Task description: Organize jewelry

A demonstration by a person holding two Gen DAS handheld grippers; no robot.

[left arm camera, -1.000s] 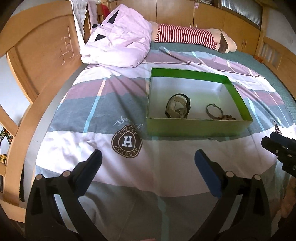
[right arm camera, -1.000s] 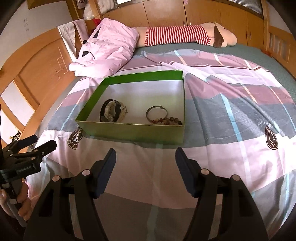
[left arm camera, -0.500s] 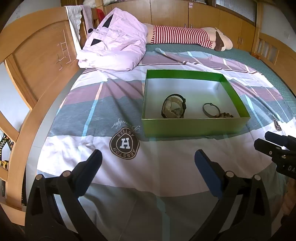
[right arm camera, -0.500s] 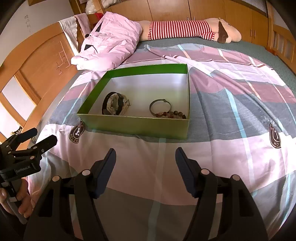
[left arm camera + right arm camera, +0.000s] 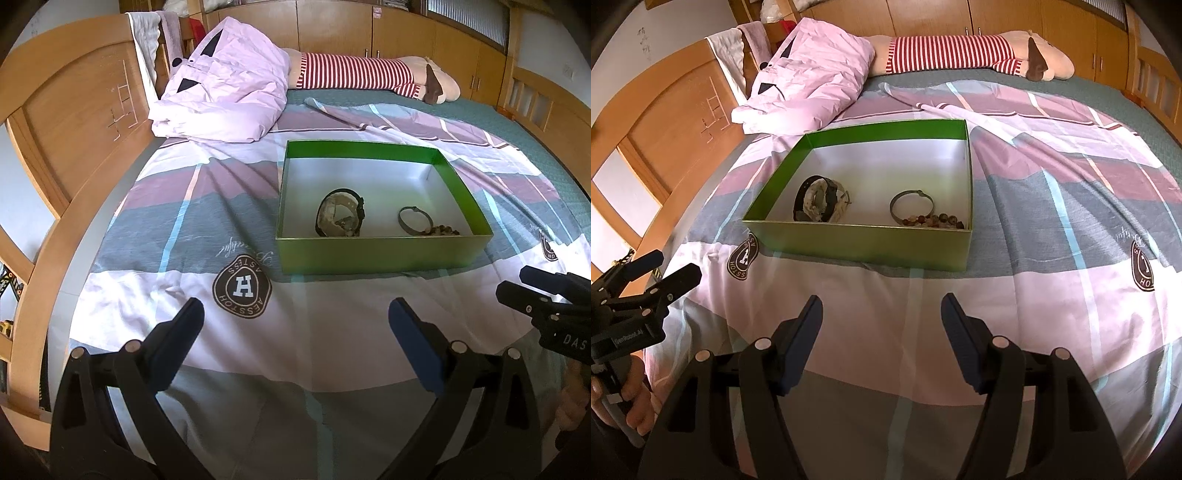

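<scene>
A green box (image 5: 373,254) (image 5: 857,245) with a white floor sits on the striped bedspread. Inside lie a watch with a dark strap (image 5: 340,218) (image 5: 820,199), a thin metal bangle (image 5: 414,219) (image 5: 911,202) and a beaded bracelet (image 5: 441,230) (image 5: 932,220). My left gripper (image 5: 295,325) is open and empty, held above the bed short of the box's near wall. My right gripper (image 5: 882,314) is open and empty, also short of the box. Each gripper shows at the edge of the other's view, the right one (image 5: 546,295) and the left one (image 5: 646,273).
A pink quilt (image 5: 221,96) (image 5: 809,77) is bunched at the head of the bed. A striped plush toy (image 5: 369,75) (image 5: 960,51) lies along the far side. A wooden headboard (image 5: 74,122) stands at left, wooden cupboards (image 5: 406,29) behind.
Both grippers have drawn back and risen a little, so the box looks slightly farther and more from above. The jaws stay open. The jewelry has not moved.
</scene>
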